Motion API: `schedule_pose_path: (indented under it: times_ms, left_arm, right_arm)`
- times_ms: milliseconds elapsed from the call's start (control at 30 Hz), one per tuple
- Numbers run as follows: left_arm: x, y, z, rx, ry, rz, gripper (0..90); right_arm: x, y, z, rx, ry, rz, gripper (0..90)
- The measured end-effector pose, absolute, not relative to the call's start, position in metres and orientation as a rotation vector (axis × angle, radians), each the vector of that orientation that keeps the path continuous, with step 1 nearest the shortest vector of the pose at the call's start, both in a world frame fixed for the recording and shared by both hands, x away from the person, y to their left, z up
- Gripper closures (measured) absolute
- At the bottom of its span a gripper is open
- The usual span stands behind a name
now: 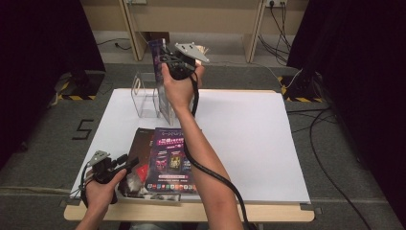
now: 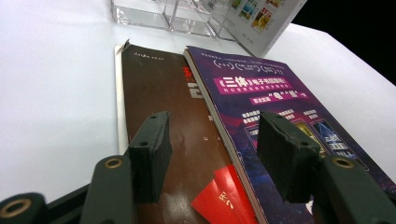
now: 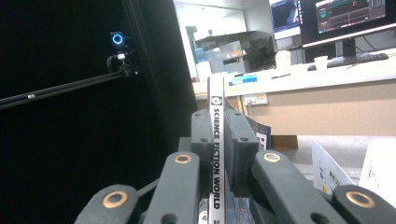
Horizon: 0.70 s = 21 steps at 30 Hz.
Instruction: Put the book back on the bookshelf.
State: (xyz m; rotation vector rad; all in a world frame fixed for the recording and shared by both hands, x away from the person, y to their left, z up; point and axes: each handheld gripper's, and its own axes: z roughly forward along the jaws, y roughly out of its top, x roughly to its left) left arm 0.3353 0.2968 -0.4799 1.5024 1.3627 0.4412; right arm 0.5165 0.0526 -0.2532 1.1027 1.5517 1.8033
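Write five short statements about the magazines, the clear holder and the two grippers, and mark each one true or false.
1. The right gripper is clamped on an upright magazine with "SCIENCE FICTION WORLD" on its white spine. True.
2. The left gripper grips the dark brown magazine. False: its jaws stand open above it.
3. The purple magazine lies flat on the white table top. True.
4. The clear acrylic holder stands on the floor. False: it stands on the table.
5. The purple magazine overlaps the brown one. True.

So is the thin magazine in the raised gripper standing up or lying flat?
Standing up. The right gripper pinches the thin white-spined magazine, its spine running vertically, beside the clear acrylic rack.
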Motion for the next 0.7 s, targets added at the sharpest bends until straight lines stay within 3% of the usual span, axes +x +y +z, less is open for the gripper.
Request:
schedule_pose_path:
  times_ms: [700]
  left_arm:
    - [0.335,0.299,-0.478,1.492,1.363,0.442,44.2]
  right_arm:
    - [0.535,0.058,-0.261,1.131,1.548,1.781,83.7]
